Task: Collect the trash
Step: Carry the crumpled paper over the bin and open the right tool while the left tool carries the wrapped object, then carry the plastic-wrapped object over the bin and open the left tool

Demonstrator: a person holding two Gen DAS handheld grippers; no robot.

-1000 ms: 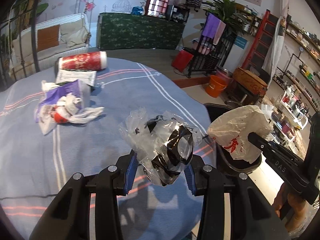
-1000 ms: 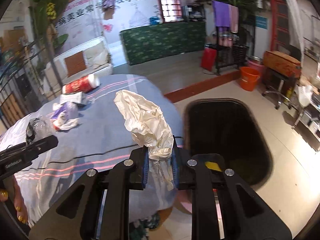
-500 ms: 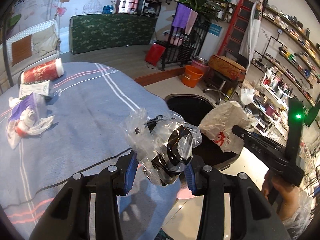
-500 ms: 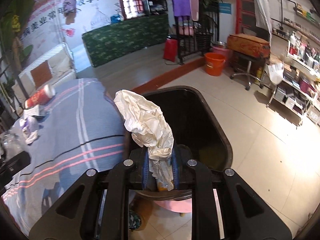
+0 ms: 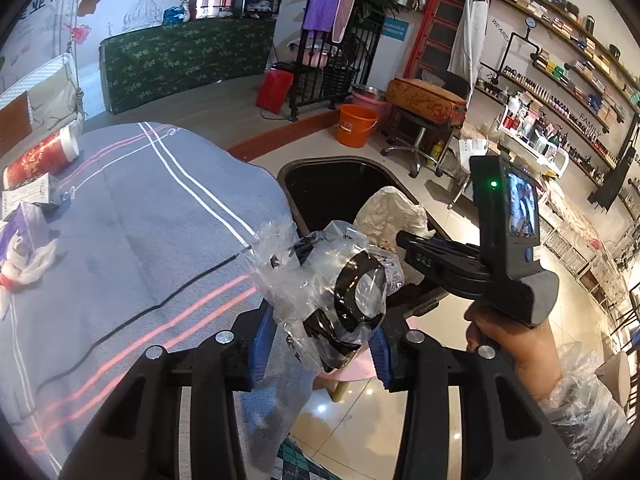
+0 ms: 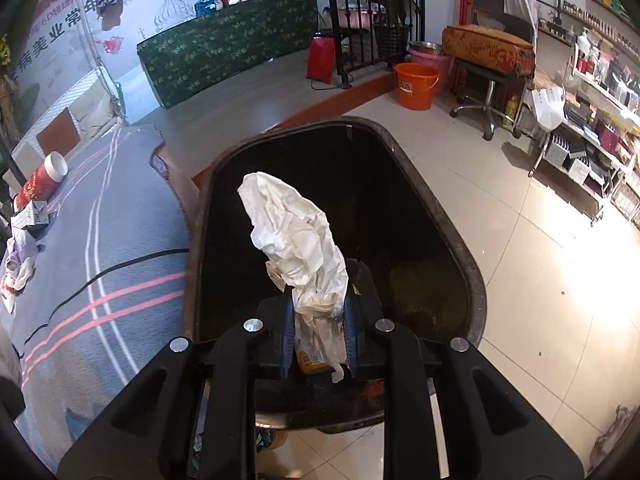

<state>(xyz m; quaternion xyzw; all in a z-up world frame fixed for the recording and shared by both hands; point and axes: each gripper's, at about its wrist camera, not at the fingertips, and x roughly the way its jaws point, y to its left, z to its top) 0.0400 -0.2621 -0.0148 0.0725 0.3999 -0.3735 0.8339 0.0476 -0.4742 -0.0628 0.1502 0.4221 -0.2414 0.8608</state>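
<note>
Crinkled white wrapper point(image 6: 298, 240), pinched in the right hand-held gripper point(image 6: 316, 320), hangs over the bin point(image 6: 460, 240) ahead, while the left hand-held gripper point(image 5: 320, 336), clamping a clear bag point(image 5: 320, 280), sits short of the rim and could drop it outside.

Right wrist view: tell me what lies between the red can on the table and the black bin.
Only bare striped tablecloth lies between the red can and the black bin; the other litter sits left of that stretch.

A grey-blue striped cloth point(image 5: 132, 216) covers the table, bearing at its far left a red can point(image 5: 38, 158), a small box point(image 5: 26, 196) and crumpled wrappers point(image 5: 24, 256).
</note>
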